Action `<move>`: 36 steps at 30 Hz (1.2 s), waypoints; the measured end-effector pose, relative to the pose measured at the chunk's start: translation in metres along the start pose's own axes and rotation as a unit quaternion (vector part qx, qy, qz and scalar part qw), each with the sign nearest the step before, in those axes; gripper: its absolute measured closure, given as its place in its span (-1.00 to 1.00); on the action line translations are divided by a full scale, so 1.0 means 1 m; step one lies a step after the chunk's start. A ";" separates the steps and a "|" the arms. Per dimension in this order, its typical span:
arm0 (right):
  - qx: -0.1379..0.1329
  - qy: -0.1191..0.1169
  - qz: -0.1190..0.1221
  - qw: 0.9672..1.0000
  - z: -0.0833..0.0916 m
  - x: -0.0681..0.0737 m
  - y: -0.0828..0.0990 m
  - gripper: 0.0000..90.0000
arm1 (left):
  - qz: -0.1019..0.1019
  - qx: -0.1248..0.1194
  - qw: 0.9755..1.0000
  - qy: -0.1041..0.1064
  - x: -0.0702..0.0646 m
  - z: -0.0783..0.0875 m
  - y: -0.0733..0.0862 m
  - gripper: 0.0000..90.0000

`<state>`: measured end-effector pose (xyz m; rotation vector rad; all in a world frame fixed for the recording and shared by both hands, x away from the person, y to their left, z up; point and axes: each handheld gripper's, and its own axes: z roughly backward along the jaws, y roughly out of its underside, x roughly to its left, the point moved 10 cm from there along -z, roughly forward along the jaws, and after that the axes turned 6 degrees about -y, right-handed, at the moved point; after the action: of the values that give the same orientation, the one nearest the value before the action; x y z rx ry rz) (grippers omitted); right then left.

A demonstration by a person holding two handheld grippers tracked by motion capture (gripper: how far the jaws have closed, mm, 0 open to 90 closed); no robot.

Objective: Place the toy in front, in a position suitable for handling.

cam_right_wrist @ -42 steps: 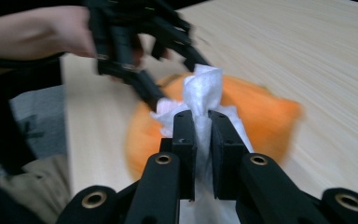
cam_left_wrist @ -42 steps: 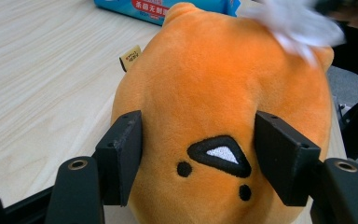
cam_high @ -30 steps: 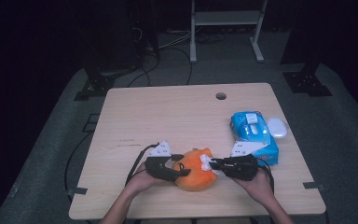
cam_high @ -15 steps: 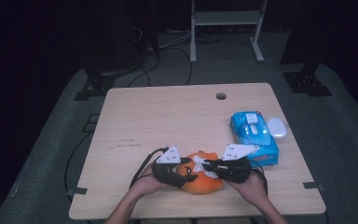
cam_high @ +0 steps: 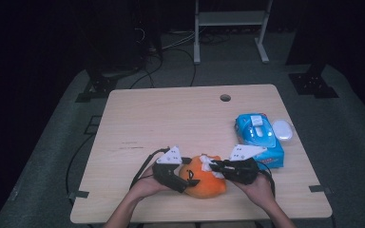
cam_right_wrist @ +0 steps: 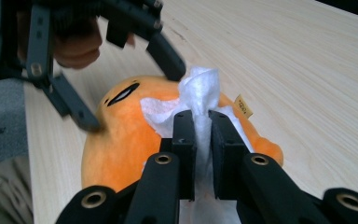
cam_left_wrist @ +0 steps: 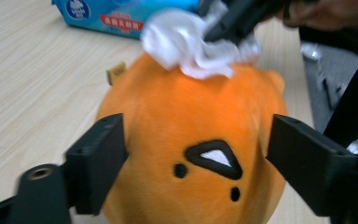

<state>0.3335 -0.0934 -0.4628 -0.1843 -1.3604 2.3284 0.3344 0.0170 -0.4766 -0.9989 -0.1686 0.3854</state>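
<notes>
An orange plush toy point(cam_high: 204, 183) with a stitched face lies near the table's front edge. My left gripper point(cam_high: 186, 179) straddles it from the left. Its jaws have just been opening, and they stand on either side of the toy point(cam_left_wrist: 191, 126) without squeezing it. My right gripper point(cam_right_wrist: 204, 126) is shut on a crumpled white wipe point(cam_right_wrist: 200, 88). It holds the wipe against the top of the toy point(cam_right_wrist: 121, 135). In the high view the right gripper point(cam_high: 214, 167) comes in from the toy's right, with the wipe point(cam_high: 205, 164) on the toy's upper side.
A blue pack of wet wipes point(cam_high: 259, 137) lies just right of the hands, with a white oval object point(cam_high: 282, 129) beside it. The wooden table point(cam_high: 171, 118) has a cable hole point(cam_high: 225, 98) near its far edge. Dark floor, cables and stands surround the table.
Both grippers and the plush toy have shifted slightly toward the front edge, and the grippers sit closer together on the toy. The wipe stays in the right gripper.
</notes>
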 end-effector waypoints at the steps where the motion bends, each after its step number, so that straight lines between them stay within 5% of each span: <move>1: 0.003 0.002 0.003 1.000 0.001 -0.001 0.001 0.80 | 0.005 0.006 1.000 -0.007 0.003 0.000 0.001 -0.72; 6: 0.008 0.006 0.007 1.000 0.004 -0.002 0.004 0.80 | 0.067 0.017 0.998 0.001 0.013 -0.005 0.010 -0.77; 11: -0.001 -0.010 0.012 1.000 0.003 0.003 0.001 0.80 | 0.090 0.026 0.995 0.025 0.009 -0.013 0.016 -0.82; 18: -0.001 -0.006 0.005 1.000 0.002 0.000 0.001 0.80 | 0.073 0.011 0.997 0.017 0.008 -0.009 0.014 -0.36; 24: -0.024 -0.004 -0.014 1.000 0.008 -0.004 -0.005 0.80 | 0.044 -0.020 0.999 -0.004 0.005 -0.009 0.004 -0.22; 29: -0.035 -0.009 -0.016 0.999 0.007 -0.001 -0.012 0.80 | 0.020 -0.035 0.999 -0.027 0.003 -0.012 -0.002 -0.21; 36: -0.003 -0.025 -0.010 1.000 -0.003 0.004 0.000 0.81 | 0.054 -0.023 0.998 0.007 0.003 -0.009 0.001 -0.64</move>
<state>0.3307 -0.0892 -0.4637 -0.1144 -1.3874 2.3265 0.3404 0.0113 -0.4824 -1.0590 -0.1112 0.4757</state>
